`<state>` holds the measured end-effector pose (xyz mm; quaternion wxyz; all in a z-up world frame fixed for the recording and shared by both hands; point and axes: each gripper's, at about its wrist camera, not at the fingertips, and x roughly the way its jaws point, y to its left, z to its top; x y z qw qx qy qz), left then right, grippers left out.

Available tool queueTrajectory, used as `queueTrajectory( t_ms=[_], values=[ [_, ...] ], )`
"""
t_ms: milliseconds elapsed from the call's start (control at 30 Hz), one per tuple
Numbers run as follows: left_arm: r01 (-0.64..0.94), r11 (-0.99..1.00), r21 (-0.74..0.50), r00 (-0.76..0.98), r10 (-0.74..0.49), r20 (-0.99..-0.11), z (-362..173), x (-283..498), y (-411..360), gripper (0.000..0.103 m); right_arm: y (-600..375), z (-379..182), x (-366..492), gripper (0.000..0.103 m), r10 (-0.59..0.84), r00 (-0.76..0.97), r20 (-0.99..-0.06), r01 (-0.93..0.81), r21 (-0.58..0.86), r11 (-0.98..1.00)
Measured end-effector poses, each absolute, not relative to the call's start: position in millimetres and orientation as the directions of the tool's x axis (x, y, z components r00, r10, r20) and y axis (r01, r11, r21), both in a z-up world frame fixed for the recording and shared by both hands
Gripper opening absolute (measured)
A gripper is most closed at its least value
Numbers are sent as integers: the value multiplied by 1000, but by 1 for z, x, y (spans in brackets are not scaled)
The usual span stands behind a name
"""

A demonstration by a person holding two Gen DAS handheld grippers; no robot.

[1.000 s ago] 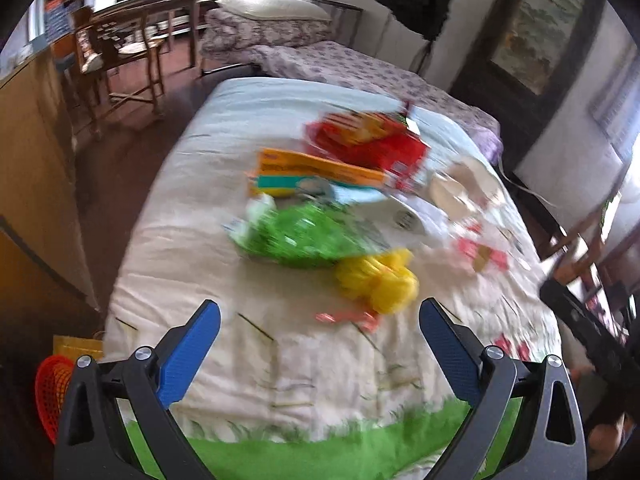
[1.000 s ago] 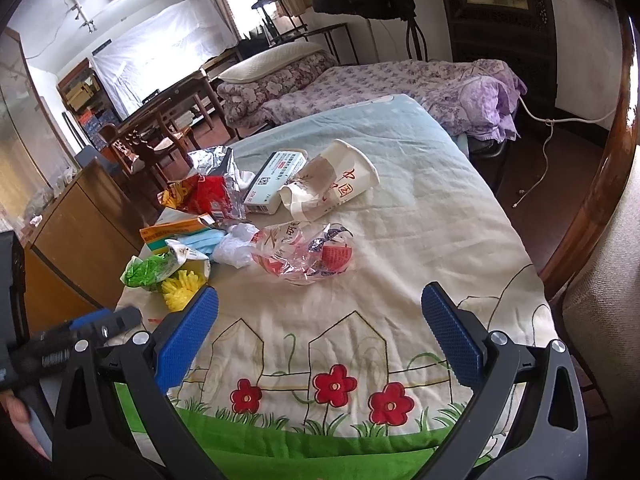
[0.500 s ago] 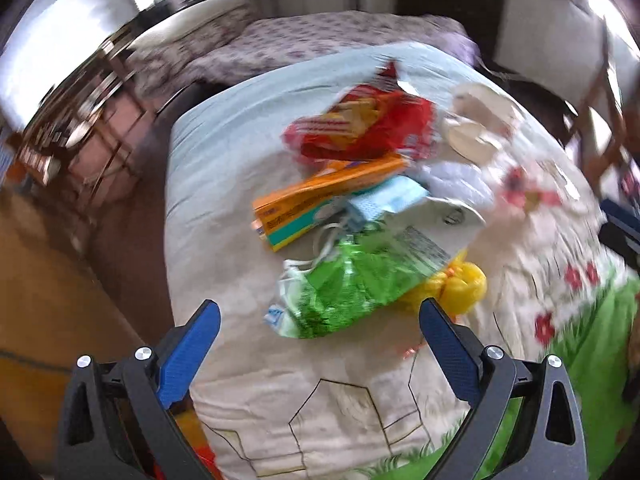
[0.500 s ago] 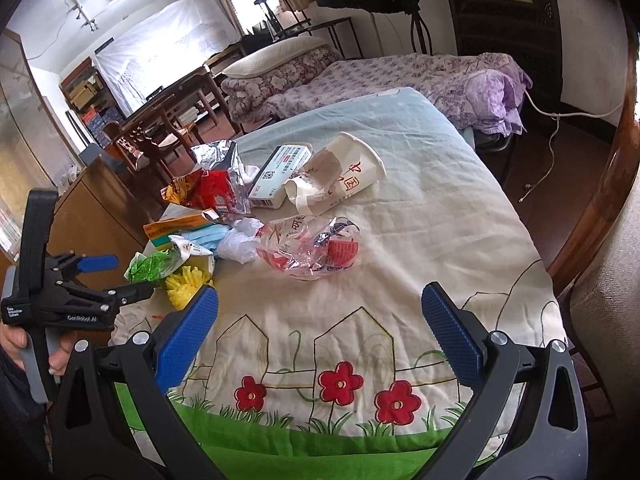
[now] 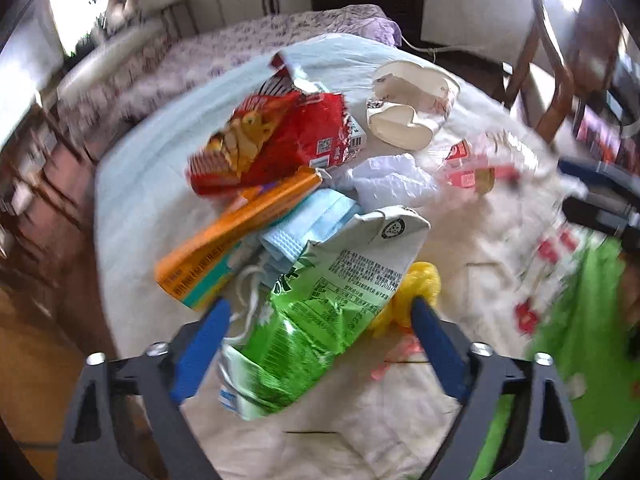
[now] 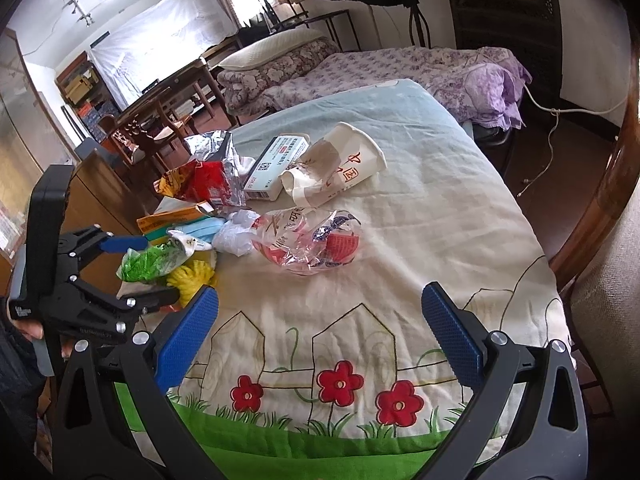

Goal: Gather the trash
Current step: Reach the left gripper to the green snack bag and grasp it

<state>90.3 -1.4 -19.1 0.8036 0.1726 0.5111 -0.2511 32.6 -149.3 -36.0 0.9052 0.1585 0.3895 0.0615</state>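
**Left gripper closes in on the green wrapper**

Nearest of all, the left gripper [image 5: 316,322] points steeply down at the trash pile, and its jaws have just been closing. The green wrapper [image 5: 316,312] sits right between the blue pads, but the pads stand clear of it on both sides, so nothing is clamped yet. My read: this is the first pick, the piece closest to the bed's near left edge.

The yellow scrunched item [image 5: 420,284] is tucked under the wrapper's right side, just beside the right pad. That's the risk: a wide closing bite may take both at once.

The right gripper [image 6: 320,332] hangs over the flowered border at the near edge of the bedspread [image 6: 440,208], jaws wide apart, nothing between them. It has bare cloth ahead of it and to its right.

Further in, the blue face mask [image 5: 312,224] and orange box [image 5: 236,236] lean against the wrapper, overlapping it. Lifting may drag the mask's loops along.

Beyond them lie the red snack bag [image 5: 280,140] and the crumpled white tissue [image 5: 392,180], with the clear plastic bag [image 6: 308,240] toward the middle. Farthest, the crushed paper cup [image 6: 340,168] rests beside the white box [image 6: 280,164]. The far half of the bed is open.
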Motion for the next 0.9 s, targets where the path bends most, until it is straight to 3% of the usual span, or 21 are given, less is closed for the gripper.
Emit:
queueTrajectory(
  t_ms=[33,67,267,333,500,600,700,900],
  values=[
    [561,826,-56,306,-270,-913,-19,94,3,60,-149,-36,33,97,234,689,-686,12,333,943],
    [542,832,-119,265,-303,-915,-20,95,7,57,-149,-36,33,97,234,689,-686,11,332,943],
    [496,854,-154,258,-315,-913,-17,74,16,52,-149,-37,32,97,236,693,-681,8,334,942],
    [475,856,-204,230,-344,-910,-13,62,21,43,-149,-36,31,97,238,694,-679,7,336,942],
    [428,871,-241,206,-354,-913,-7,45,19,41,-148,-36,30,97,237,695,-679,5,335,942],
    [407,870,-278,183,-376,-908,-9,38,24,45,-148,-35,31,97,234,694,-680,6,331,944],
    [395,887,-238,178,-328,-928,-20,40,20,68,-148,-35,31,97,231,694,-682,9,329,944],
    [374,902,-217,158,-293,-943,-43,49,8,70,-147,-36,29,97,225,697,-681,14,327,945]
  ],
)
